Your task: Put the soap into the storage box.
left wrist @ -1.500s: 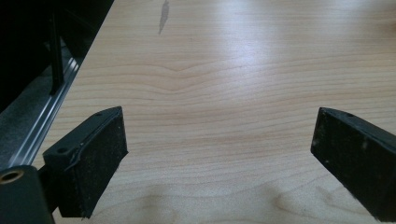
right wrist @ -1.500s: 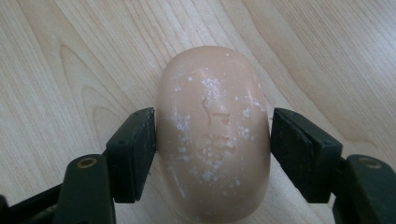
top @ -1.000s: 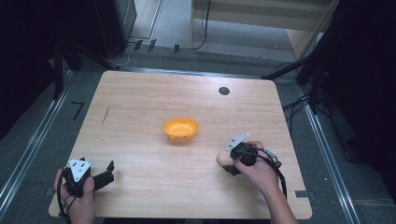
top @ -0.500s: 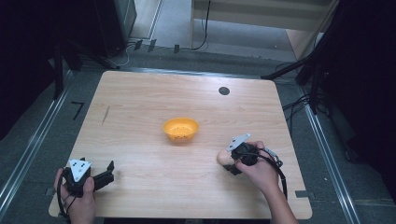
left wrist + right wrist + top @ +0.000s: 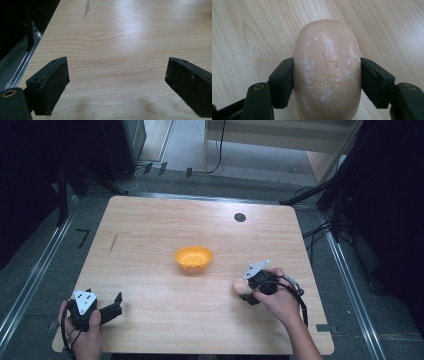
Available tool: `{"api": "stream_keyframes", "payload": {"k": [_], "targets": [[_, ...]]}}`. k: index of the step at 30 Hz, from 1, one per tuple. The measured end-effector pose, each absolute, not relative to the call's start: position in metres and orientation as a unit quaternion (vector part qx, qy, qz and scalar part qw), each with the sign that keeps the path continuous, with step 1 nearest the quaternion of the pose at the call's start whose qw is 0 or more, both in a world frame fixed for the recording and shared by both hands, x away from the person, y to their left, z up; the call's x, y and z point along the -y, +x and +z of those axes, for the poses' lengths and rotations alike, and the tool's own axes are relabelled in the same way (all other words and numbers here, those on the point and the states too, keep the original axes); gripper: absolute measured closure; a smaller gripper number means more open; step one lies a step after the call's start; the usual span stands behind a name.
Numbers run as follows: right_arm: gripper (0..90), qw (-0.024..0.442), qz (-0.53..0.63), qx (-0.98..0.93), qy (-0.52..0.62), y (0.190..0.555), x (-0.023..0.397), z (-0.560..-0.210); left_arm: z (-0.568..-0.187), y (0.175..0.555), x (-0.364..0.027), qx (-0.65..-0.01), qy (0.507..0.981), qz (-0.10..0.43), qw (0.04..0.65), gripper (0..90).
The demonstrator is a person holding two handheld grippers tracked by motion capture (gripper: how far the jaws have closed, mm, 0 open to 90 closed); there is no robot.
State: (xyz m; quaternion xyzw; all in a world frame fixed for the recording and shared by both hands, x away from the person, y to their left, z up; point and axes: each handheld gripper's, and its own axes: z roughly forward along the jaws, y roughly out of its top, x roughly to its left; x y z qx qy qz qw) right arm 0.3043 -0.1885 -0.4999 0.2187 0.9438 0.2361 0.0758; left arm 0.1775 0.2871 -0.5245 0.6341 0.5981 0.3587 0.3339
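Note:
A pale peach oval bar (image 5: 327,47), speckled white like soap, sits between the two black pads (image 5: 283,82) of my right gripper (image 5: 327,80), which is shut on its sides just above the wooden table. From the high view, that right gripper (image 5: 242,289) and the bar (image 5: 238,286) are at the table's right front, a little right of and nearer than an orange bowl (image 5: 193,257). My left gripper (image 5: 116,305) rests low at the front left corner. Its jaws (image 5: 117,82) stand wide open over bare wood.
The light wooden table (image 5: 165,220) has a small black round cap (image 5: 240,217) near its far edge and a dark streak (image 5: 113,243) at the left. Metal rails and dark floor run along both sides, with cables beyond the far edge.

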Motion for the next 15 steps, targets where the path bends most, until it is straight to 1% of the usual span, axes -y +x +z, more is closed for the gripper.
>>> {"api": "stream_keyframes", "payload": {"k": [15], "targets": [[33.4,0.067,0.252,-0.947,0.19,0.316,0.176,-0.482,-0.525,0.177,-0.287,-0.596,0.633,0.358,0.341,5.6]]}}
